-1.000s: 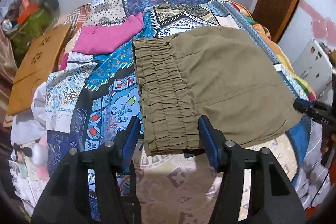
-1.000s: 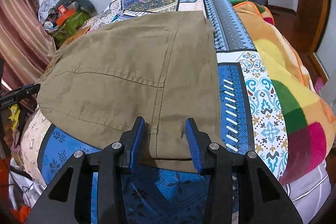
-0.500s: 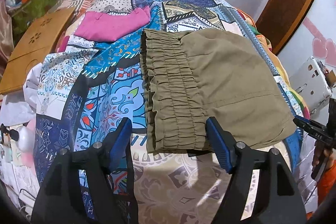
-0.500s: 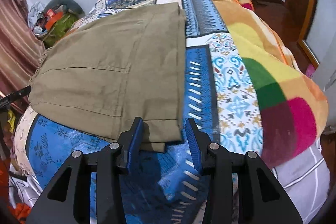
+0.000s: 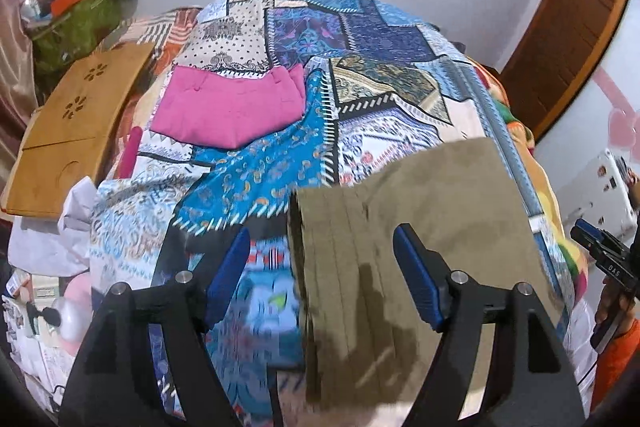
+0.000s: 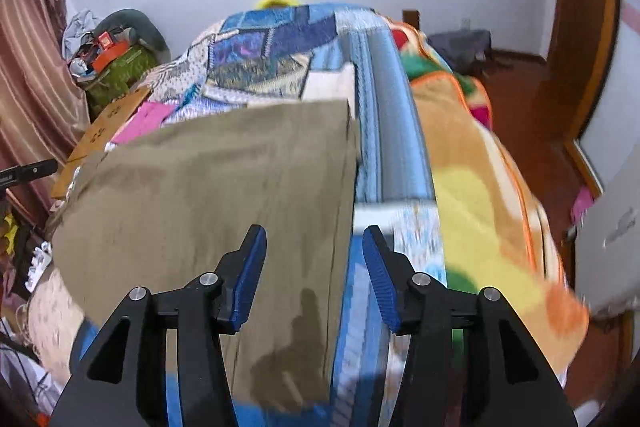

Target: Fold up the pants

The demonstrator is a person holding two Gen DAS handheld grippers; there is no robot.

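Olive pants lie folded flat on the patchwork bedspread, the gathered waistband at their left end. My left gripper hovers over that waistband end, jaws wide open and pressing on nothing. In the right wrist view the same pants fill the left half, their straight right edge running down between the fingers. My right gripper hangs above that edge with its jaws opening and nothing pinched between the pads. The right gripper's tip also shows at the far right of the left wrist view.
A folded pink garment lies further up the bed. A wooden lap board and a pile of clutter sit to the left. A multicoloured fleece blanket covers the bed's right side. A person's orange sleeve is at the right edge.
Both grippers have risen and moved forward over the pants, which stay flat on the bed. The jaws of both stand wider apart than before.
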